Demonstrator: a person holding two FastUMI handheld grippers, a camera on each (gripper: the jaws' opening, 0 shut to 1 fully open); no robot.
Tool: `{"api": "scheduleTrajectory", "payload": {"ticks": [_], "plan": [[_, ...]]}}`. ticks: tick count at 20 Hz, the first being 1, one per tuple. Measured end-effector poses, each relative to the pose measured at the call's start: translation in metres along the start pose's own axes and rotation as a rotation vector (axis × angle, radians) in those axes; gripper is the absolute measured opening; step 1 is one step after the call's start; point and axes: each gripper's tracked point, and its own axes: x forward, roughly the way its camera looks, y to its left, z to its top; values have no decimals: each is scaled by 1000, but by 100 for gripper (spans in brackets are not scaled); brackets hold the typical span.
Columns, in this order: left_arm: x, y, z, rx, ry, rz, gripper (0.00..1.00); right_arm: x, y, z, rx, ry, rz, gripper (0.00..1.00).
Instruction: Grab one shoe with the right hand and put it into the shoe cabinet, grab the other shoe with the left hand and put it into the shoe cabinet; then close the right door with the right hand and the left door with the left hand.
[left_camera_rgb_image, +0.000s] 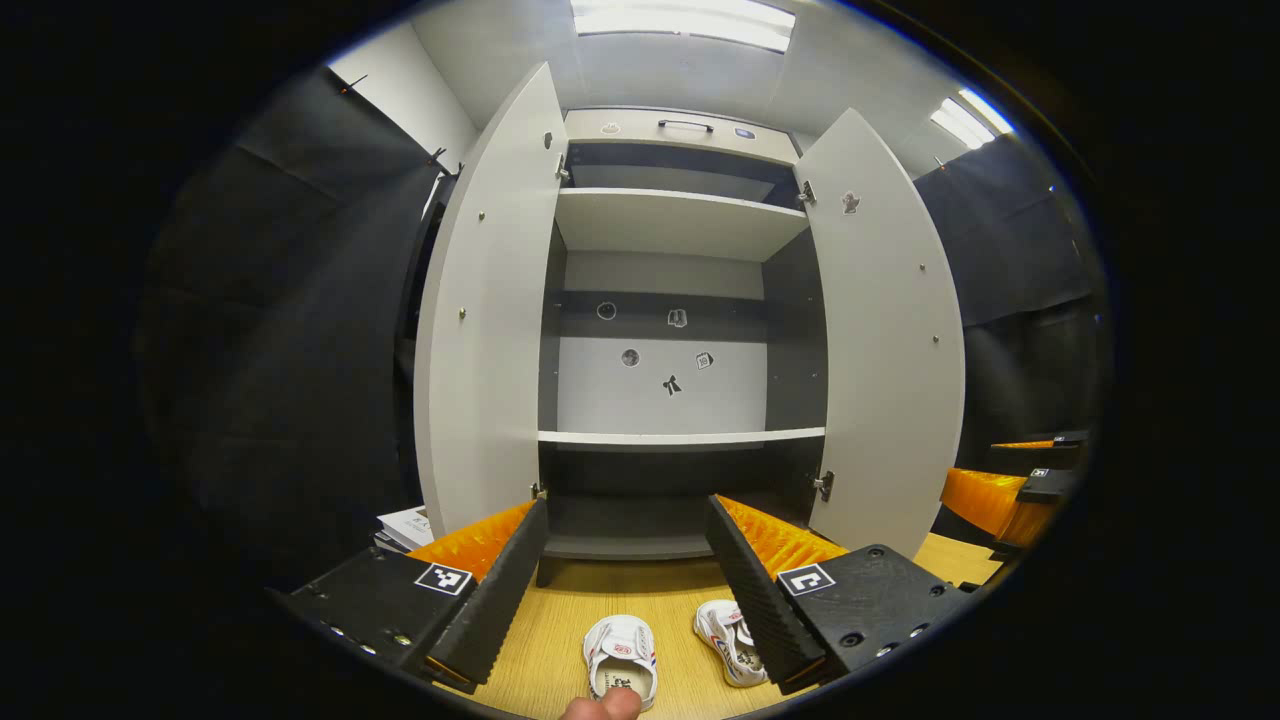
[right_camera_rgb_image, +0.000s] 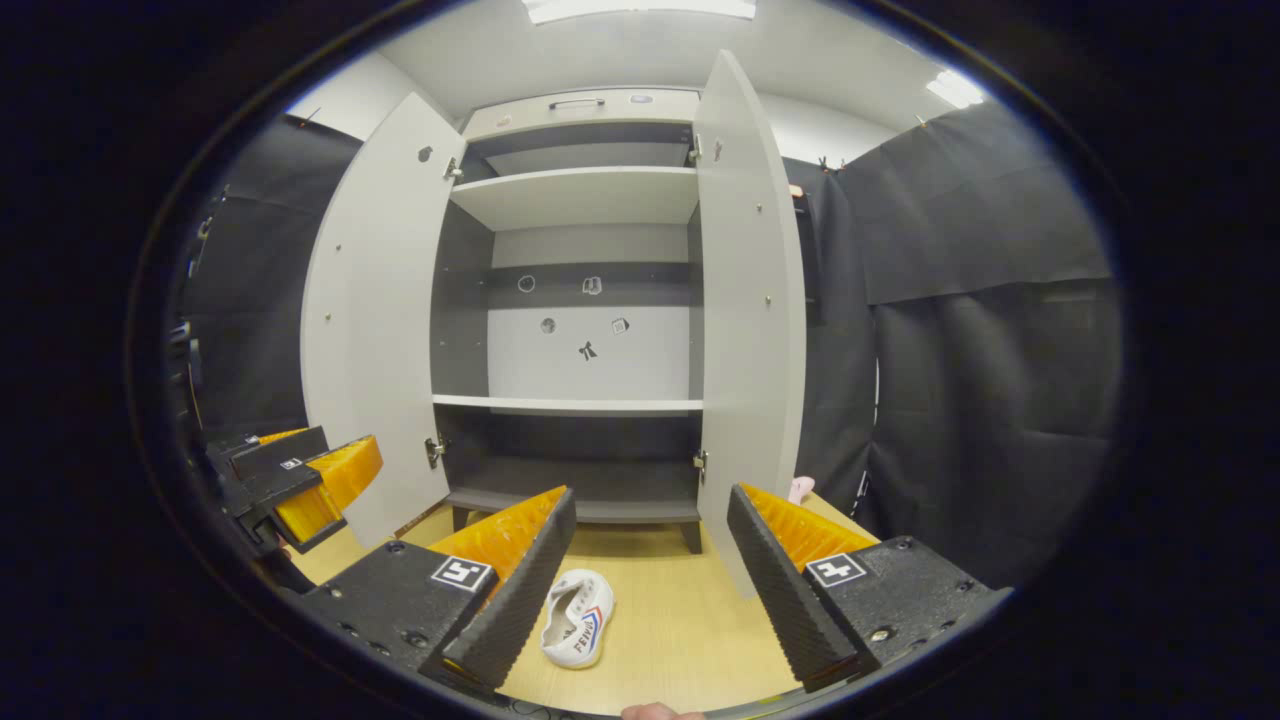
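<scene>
The shoe cabinet (left_camera_rgb_image: 680, 437) stands ahead with its left door (left_camera_rgb_image: 490, 320) and right door (left_camera_rgb_image: 885, 340) swung wide and its shelves bare. Two white shoes lie on the wooden floor in front: one (left_camera_rgb_image: 620, 655) between my left gripper's fingers and lower down, the other (left_camera_rgb_image: 728, 640) partly behind the right finger. My left gripper (left_camera_rgb_image: 626, 505) is open and holds nothing. In the right gripper view one white shoe (right_camera_rgb_image: 578, 618) lies on its side by the left finger. My right gripper (right_camera_rgb_image: 650, 495) is open too, above the floor and short of the cabinet (right_camera_rgb_image: 570, 405).
The right gripper (left_camera_rgb_image: 1010, 490) shows at the right edge of the left gripper view, the left gripper (right_camera_rgb_image: 300, 475) at the left edge of the right one. A stack of books (left_camera_rgb_image: 405, 525) lies beside the left door. Something small and pink (right_camera_rgb_image: 802, 488) sits behind the right door (right_camera_rgb_image: 750, 300).
</scene>
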Motion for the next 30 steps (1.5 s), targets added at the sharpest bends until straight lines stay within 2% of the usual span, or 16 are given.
{"api": "scheduleTrajectory", "payload": {"ticks": [11,18,22,23,24,25,26,29,30], "plan": [[1,2,2,7,-11,-6,95,2,7,-1,-9,-2,10,99],[-4,9,9,19,-23,6,95,19,28,-14,-17,22,59,99],[-9,19,7,21,-21,29,95,45,46,-59,-39,114,97,99],[-10,22,5,21,-14,29,95,53,51,-74,-40,147,105,94],[-11,25,3,25,-10,35,95,59,59,-88,-36,176,120,99],[-11,29,2,30,-6,45,95,66,66,-104,-33,208,133,99],[-11,34,0,33,-1,53,95,72,75,-120,-35,239,149,94],[-10,46,-6,34,13,72,95,83,101,-168,-51,329,203,94],[-10,51,-8,34,19,77,95,85,109,-181,-60,361,216,99]]}}
